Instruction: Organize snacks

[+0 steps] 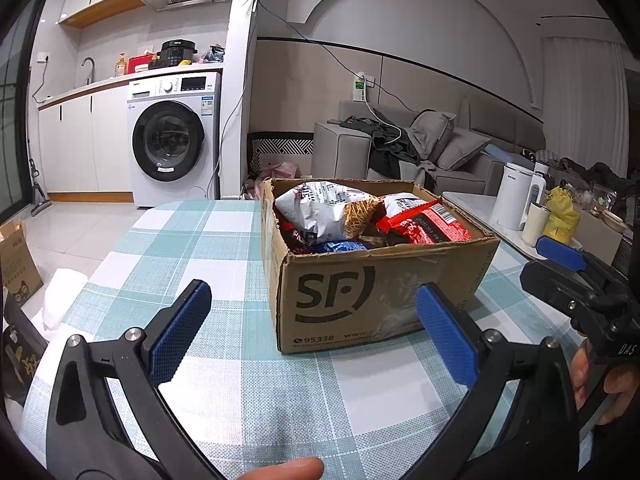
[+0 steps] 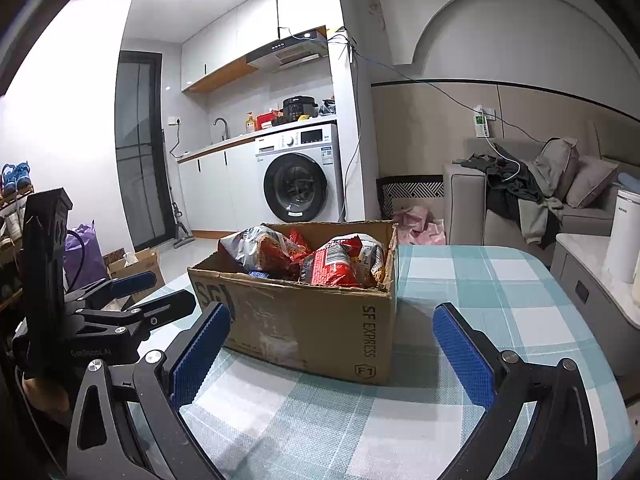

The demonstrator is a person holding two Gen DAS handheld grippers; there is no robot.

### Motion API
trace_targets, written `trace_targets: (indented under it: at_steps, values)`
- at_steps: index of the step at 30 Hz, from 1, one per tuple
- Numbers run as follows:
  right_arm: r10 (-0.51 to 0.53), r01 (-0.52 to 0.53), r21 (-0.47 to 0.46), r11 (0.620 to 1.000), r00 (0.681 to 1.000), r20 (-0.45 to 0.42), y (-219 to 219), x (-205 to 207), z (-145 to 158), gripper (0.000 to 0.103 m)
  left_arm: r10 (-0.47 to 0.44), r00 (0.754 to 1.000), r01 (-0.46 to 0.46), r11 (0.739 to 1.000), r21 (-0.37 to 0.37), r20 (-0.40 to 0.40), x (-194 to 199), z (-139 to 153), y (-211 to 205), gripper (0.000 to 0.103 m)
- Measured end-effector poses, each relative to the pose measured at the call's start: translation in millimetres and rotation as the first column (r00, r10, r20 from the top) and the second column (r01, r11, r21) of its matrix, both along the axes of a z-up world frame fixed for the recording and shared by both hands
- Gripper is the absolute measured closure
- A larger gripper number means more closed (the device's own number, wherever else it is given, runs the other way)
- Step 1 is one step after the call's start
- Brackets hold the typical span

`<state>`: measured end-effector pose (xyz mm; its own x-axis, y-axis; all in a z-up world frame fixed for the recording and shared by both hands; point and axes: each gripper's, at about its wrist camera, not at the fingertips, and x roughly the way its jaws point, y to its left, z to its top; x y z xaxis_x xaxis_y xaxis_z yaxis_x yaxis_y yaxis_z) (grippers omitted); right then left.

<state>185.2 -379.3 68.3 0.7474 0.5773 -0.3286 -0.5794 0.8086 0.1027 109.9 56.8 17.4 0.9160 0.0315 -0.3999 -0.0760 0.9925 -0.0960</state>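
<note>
Snacks (image 1: 360, 216) fill the cardboard box (image 1: 380, 292); left claw (image 1: 312, 332) and right claw (image 2: 332, 344) hover level, both spread wide, empty.

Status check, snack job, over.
Left gripper and right gripper: open, empty. Snack bags inside cardboard box. Nothing blocking.

A cardboard box (image 1: 376, 280) stands on the table (image 1: 192, 248), toward its far side, with bare tablecloth in front of it and to both sides. Snack bags (image 1: 332, 212) lie inside the box, piled against one another. The left gripper (image 1: 314, 332) hangs over the table before the box, the right gripper (image 2: 332, 344) beside it, to its right. Behind the table, a washing machine (image 1: 176, 140) sits under a counter (image 1: 120, 80) at the left, and a sofa (image 1: 440, 148) lies at the right. A kettle (image 1: 516, 196) stands on a side table (image 1: 472, 204) right of the box.
</note>
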Motion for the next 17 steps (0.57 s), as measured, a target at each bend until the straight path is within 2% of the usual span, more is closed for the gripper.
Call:
trace_targets:
  at_steps: [17]
  values:
    - [0.007,-0.007,-0.005,1.0,1.0,0.001,2.4,0.7,-1.6,0.0,-0.014,1.0,0.014,1.0,0.005,0.001,-1.5,-3.2,-4.4,0.001]
